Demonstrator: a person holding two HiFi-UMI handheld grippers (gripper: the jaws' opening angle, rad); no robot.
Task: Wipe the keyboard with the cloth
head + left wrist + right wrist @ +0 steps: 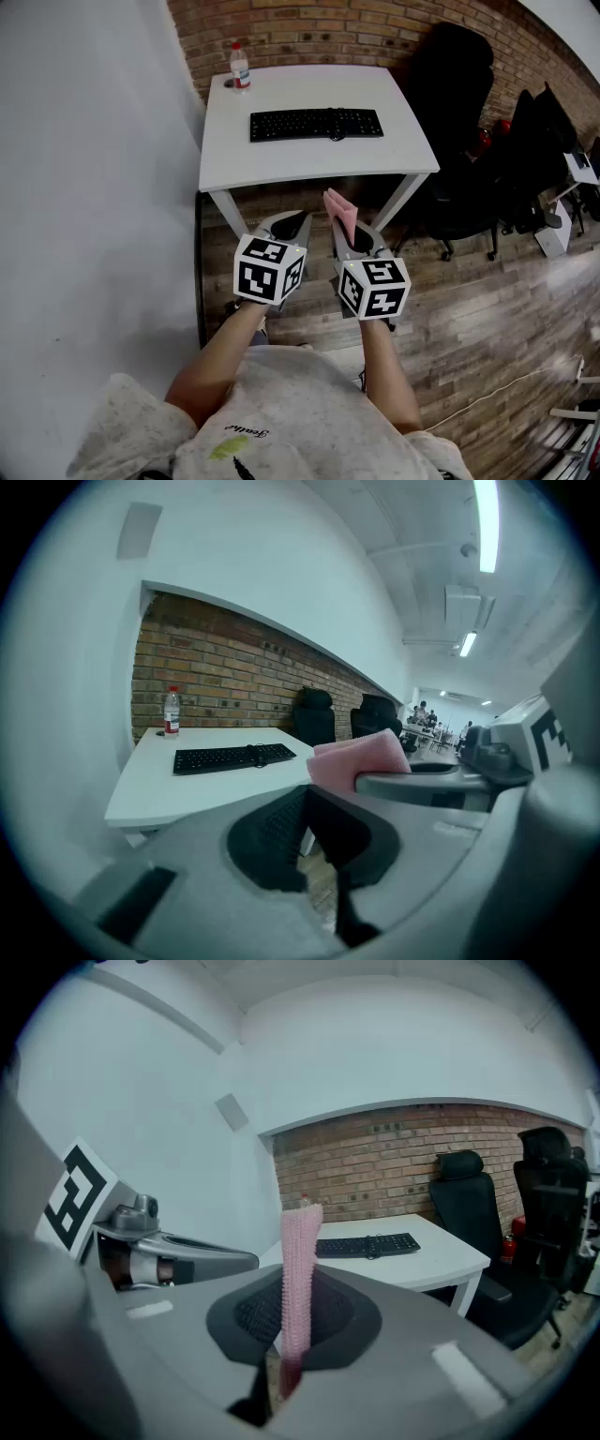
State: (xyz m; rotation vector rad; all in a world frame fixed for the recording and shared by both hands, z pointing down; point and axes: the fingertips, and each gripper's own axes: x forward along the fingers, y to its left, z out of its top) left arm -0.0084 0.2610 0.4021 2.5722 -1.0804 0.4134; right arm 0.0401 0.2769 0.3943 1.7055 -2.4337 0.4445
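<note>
A black keyboard (316,124) lies across the middle of a white table (281,165), well ahead of both grippers. My right gripper (352,234) is shut on a pink cloth (339,212) that stands up from its jaws; in the right gripper view the cloth (300,1269) rises as a thin vertical strip between the pads, with the keyboard (367,1244) far behind it. My left gripper (287,225) is held beside the right one, short of the table's front edge, and is shut with nothing in it. In the left gripper view the cloth (361,757) shows to the right and the keyboard (232,757) lies ahead.
A water bottle (240,67) stands at the table's far left corner against a brick wall. A white wall runs along the left. Black office chairs (459,84) crowd the table's right side. The floor is wooden planks, with a white cable (487,398) at the right.
</note>
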